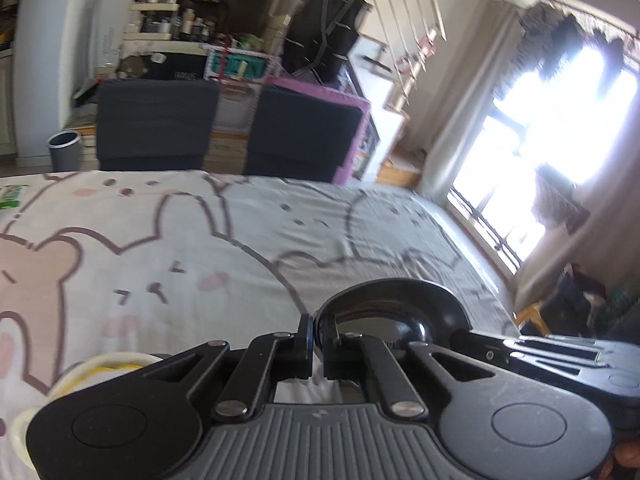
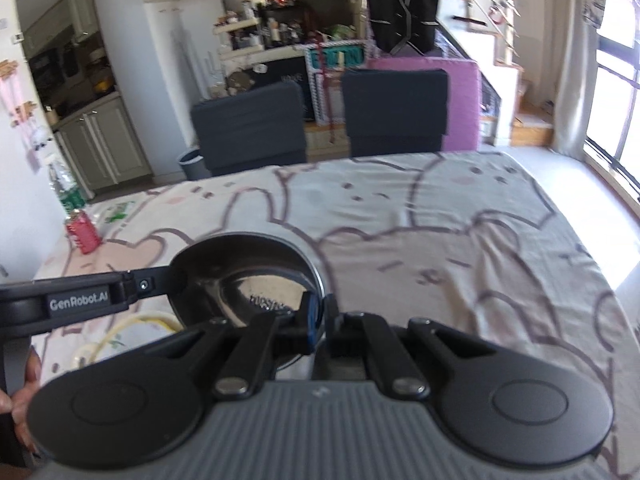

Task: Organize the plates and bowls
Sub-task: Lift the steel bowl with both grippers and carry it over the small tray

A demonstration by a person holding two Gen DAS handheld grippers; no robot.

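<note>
Dark, glossy, round metal bowl [image 2: 256, 280] is gripped at opposite edges by both tools and is held above the table [image 2: 460, 240], which is covered with a pale cloth printed with cartoon rabbits. The left tool [image 1: 317, 330] is clamped nearly closed on the bowl's left rim, and its black body is seen in the right wrist view reaching in from the left edge. The right tool [image 2: 320, 312] is likewise pinched nearly closed on the bowl's right rim, a blue pad showing at the finger inside the bowl.

A white ring-shaped rim with yellow inside [image 2: 120, 336] is seen below the bowl's left side, partly hidden; what it is cannot be told. A red packet [image 2: 83, 230] and a plastic bottle with a green label [image 2: 68, 192] stand near the table's far left corner. Two dark grey chair backs [image 2: 248, 128] are set against the far edge.
</note>
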